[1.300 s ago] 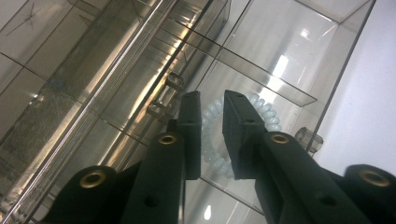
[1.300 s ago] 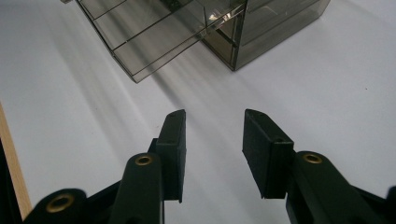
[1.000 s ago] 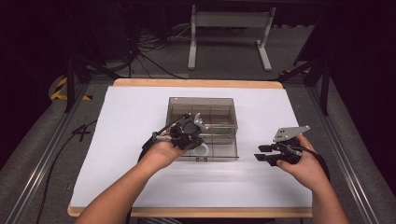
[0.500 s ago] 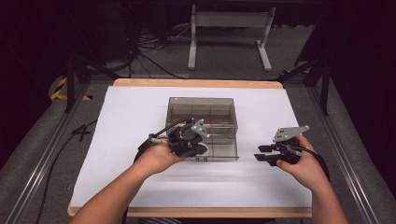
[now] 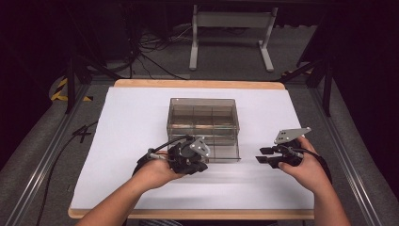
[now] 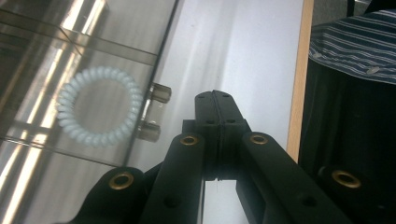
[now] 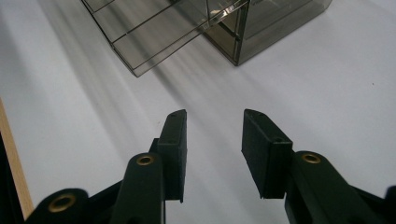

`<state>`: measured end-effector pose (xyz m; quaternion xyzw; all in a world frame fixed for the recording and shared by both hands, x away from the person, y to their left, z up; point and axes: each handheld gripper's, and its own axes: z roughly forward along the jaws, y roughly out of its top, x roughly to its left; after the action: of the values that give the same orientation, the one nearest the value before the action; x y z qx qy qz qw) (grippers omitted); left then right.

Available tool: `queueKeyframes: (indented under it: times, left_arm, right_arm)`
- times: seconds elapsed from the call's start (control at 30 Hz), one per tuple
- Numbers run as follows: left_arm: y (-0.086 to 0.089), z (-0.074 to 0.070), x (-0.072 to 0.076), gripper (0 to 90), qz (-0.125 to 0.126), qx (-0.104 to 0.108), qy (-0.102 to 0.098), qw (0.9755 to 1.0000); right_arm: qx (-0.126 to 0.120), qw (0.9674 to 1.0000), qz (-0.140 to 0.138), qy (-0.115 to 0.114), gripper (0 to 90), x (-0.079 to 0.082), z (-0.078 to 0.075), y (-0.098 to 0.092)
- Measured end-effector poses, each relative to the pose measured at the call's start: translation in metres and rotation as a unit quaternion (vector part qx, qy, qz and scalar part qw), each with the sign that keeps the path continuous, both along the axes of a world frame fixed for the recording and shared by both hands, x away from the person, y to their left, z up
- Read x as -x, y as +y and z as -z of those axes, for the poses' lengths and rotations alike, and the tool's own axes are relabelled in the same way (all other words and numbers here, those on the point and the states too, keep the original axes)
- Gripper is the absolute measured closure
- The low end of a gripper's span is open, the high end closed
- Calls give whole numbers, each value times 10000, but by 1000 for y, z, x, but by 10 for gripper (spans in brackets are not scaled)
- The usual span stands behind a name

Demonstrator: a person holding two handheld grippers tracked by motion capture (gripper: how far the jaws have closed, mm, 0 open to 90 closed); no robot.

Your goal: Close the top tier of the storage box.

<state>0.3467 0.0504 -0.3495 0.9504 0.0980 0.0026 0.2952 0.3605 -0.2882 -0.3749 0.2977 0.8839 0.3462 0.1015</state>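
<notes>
My left tongs (image 6: 215, 100) are shut tight, holding nothing, beside the clear box (image 5: 203, 123) mid-surface (image 5: 131, 117). A white curly ring (image 6: 99, 106) lies in its drawer. My right tongs (image 7: 212, 126) wait open, empty.

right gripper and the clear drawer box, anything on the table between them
Nothing: in the right gripper view, bare white table runs from the open right gripper to the drawer box.

**A lab recording bay, not a home**

A tabletop (image 5: 141, 122) under a plain white sheet stands in a dark room — bundled cables (image 5: 141, 49) trail over grey carpet, metal rails (image 5: 44, 155) flank it, hazard tape (image 5: 61, 92) marks the floor, and a bare white equipment stand (image 5: 230, 33) waits behind.
</notes>
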Motion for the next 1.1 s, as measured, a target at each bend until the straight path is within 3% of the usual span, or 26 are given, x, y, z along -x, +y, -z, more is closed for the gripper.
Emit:
queueKeyframes:
  times: [0.13,0.3,0.8,1.1]
  left_arm:
    - [-1,9,1,900,22,-40,-65,10000]
    - [0,19,-4,900,-24,-35,31,10000]
    - [2,34,-4,900,-315,-136,-51,9994]
    - [6,39,-8,900,-448,-42,67,9990]
  right_arm:
    - [-9,10000,-11,-6,616,-1,0,1]
    - [-2,10000,-33,37,616,-1,2,3]
    - [6,10000,-14,48,616,-2,3,1]
    - [10,10000,-16,43,616,-1,3,1]
